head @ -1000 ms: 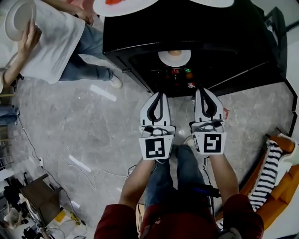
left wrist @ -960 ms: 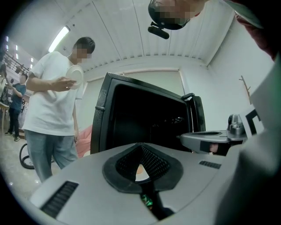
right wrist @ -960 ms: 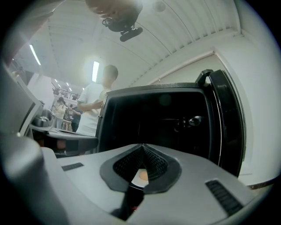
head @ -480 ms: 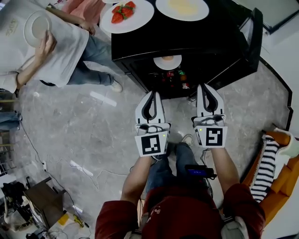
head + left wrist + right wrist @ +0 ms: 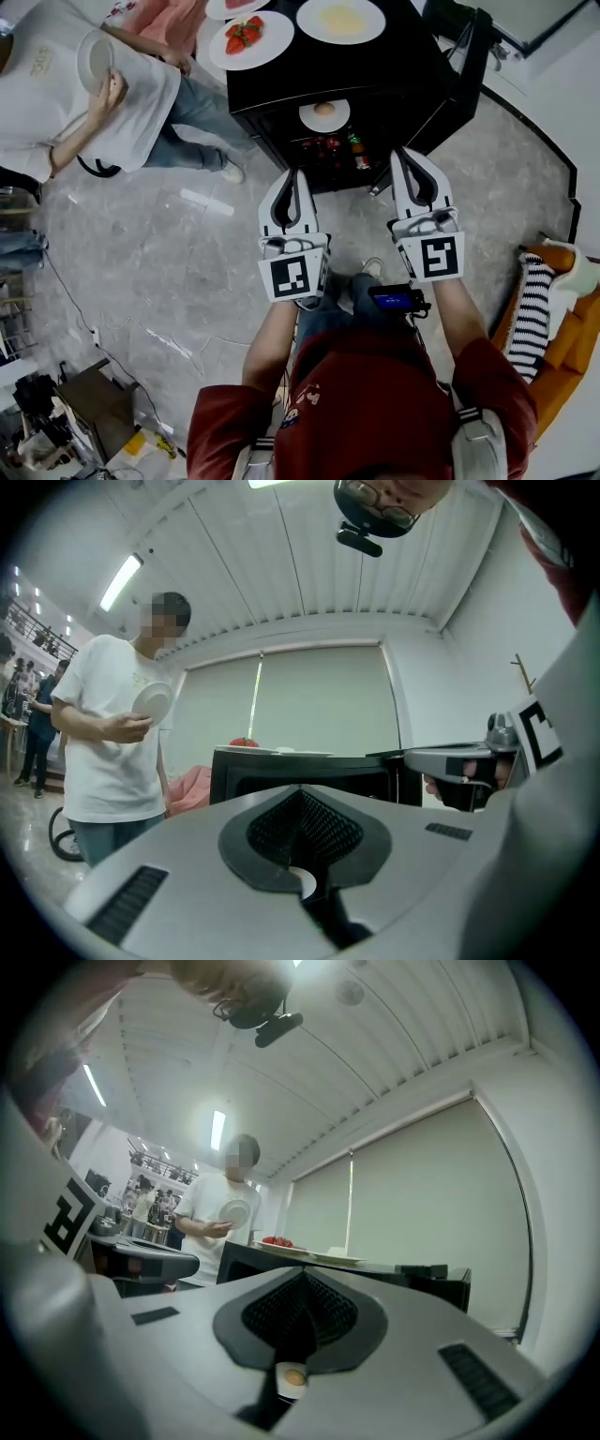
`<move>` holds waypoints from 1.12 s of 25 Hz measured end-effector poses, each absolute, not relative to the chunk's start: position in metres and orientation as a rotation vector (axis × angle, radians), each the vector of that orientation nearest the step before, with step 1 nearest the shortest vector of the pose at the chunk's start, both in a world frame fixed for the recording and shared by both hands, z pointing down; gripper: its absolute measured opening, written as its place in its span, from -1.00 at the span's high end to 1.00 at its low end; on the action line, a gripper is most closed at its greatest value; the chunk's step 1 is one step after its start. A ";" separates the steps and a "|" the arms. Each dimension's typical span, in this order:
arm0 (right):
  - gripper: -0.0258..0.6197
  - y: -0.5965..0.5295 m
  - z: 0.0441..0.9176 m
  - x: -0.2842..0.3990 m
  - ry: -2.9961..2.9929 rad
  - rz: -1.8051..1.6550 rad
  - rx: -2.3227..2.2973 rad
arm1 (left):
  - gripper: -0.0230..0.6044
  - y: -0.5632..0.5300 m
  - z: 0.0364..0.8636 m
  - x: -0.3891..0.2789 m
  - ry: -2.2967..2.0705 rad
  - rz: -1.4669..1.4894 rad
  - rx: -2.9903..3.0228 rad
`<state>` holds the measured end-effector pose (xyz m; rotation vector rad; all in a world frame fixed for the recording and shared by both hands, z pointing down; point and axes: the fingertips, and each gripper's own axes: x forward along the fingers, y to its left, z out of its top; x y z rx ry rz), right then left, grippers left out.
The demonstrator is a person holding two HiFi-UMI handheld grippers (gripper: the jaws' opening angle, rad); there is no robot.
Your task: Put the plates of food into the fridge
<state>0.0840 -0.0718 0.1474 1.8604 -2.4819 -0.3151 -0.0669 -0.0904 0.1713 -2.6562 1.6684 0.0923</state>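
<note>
Head view, left gripper [image 5: 293,176] near fridge [image 5: 412,61] edge

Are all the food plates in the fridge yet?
Not yet. One plate already sits inside the open fridge. The left tongs and right tongs are shut and empty, so nothing is being carried. The strawberry plate and the yellow food plate wait on top.

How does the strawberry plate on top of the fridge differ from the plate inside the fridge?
The strawberry plate sits on top of the fridge; the inside plate rests on a shelf within it, with the door open. The strawberry plate carries red berries; the inside plate carries one small orange-brown item. Both are round, white and level.
</note>
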 end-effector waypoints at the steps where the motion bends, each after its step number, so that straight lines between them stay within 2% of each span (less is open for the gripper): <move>1: 0.89 -0.067 0.143 0.084 -2.483 -0.316 1.850 | 0.91 -0.087 0.166 -0.068 1.671 0.090 -2.656; 12: 0.89 -0.038 0.108 0.088 -2.499 -0.358 1.837 | 0.91 -0.066 0.123 -0.063 1.604 0.125 -2.646; 28: 0.89 -0.030 0.114 0.084 -2.514 -0.319 1.851 | 0.91 -0.055 0.130 -0.063 1.631 0.129 -2.682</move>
